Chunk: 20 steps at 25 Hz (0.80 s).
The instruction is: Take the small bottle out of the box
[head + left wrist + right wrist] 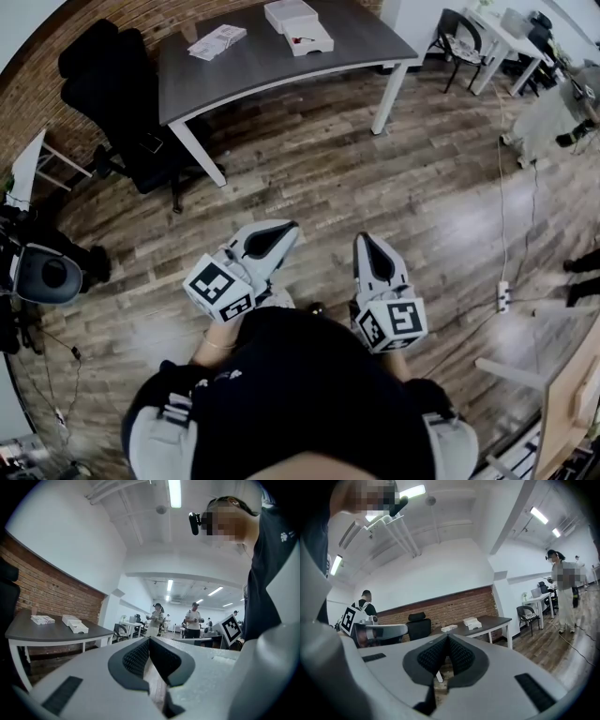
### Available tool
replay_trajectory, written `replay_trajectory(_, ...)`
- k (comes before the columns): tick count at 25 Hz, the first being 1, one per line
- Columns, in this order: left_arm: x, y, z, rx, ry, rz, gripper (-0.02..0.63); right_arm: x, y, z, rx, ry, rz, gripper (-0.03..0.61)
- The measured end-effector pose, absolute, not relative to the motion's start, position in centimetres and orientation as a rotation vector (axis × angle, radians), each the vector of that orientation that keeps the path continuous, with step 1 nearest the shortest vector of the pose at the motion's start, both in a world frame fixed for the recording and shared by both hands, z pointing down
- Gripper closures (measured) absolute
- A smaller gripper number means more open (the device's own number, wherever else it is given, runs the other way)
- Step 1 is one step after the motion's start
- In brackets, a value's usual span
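A white open box [300, 26] lies on the grey table [262, 66] at the far side of the room, well away from both grippers. I cannot make out a small bottle inside it. My left gripper [284, 230] and right gripper [365, 240] are held close to the body above the wooden floor, both shut and empty. In the left gripper view the jaws [149, 639] meet at their tips, with the box [75, 624] far off at the left. The right gripper [448, 637] points toward the table, and the box [472, 622] shows beyond its tips.
A booklet [217, 41] lies left of the box. A black office chair [117, 89] stands at the table's left end. A power strip [503, 297] and cable lie on the floor at the right. Other people [193, 619] stand among desks farther off.
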State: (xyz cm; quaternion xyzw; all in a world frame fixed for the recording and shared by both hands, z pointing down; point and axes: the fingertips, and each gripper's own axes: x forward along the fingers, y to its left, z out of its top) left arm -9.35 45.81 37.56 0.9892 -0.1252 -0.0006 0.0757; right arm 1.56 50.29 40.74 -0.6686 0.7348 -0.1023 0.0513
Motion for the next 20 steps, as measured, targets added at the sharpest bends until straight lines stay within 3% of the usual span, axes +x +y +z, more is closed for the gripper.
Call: replay_trajectory(20, -1.1, 32.0, 37.2, 2.988, -0.151, -0.105, 0.612, 9.7, 39.5, 39.2, -2.238, 2.076, -0.232, 0.58)
